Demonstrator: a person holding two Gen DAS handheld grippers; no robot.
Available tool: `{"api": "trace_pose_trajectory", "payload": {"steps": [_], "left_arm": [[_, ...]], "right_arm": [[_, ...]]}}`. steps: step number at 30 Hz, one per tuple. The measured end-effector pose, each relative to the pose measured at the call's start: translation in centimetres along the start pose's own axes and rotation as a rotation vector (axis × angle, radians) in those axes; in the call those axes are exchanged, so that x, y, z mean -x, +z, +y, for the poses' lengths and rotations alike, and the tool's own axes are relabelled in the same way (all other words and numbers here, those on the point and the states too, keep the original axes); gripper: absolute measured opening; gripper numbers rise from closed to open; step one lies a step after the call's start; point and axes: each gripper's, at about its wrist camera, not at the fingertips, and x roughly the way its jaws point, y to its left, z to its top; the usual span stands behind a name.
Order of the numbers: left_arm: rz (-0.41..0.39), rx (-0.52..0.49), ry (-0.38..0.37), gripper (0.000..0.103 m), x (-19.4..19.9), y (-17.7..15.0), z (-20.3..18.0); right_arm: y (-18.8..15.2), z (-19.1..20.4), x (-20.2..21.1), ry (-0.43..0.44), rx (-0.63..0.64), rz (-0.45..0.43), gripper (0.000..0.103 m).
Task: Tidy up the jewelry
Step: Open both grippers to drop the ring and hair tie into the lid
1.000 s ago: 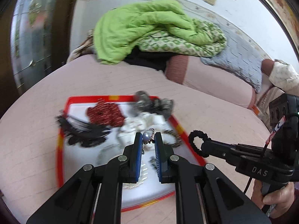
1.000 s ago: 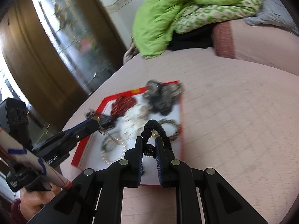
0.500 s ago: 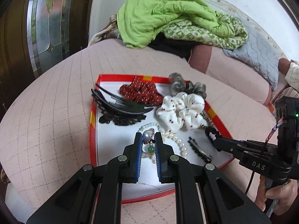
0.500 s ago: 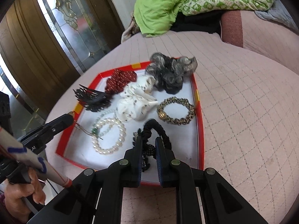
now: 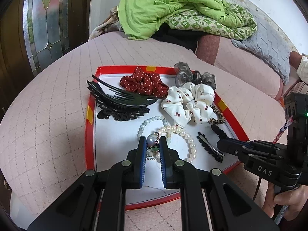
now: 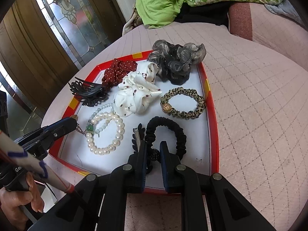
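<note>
The left gripper [image 5: 153, 141] pinches a pearl pendant [image 5: 151, 141]. The right gripper [image 6: 153, 151] pinches a black hair tie [image 6: 169, 128] (above the red tray [image 6: 212, 104]). Three scrunchies lie there.

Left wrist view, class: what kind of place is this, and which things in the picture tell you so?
Probably a bedroom or living room at home: a quilted pink cover over a soft surface, a heap of green bedding behind it, and a door with leaded glass alongside.
</note>
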Motion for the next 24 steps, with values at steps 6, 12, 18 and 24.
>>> {"api": "trace_pose_trajectory", "payload": {"steps": [6,12,18,24], "left_arm": [[0.029,-0.002,0.010,0.013,-0.7,-0.1,-0.1],[0.056,-0.004,0.016,0.013,-1.3,-0.4,-0.1],[0.069,0.004,0.020,0.021,-1.6,-0.5,0.3],[0.063,0.017,0.033,0.036,-1.5,-0.5,0.5]], "right_arm": [[-0.1,-0.1,-0.2,0.003,-0.001,0.007,0.015],[-0.1,-0.2,-0.3,0.006,0.000,0.010,0.016],[-0.2,0.1,-0.2,0.013,0.018,0.017,0.017],[-0.2,0.4,0.4,0.017,0.023,0.006,0.021]]}}
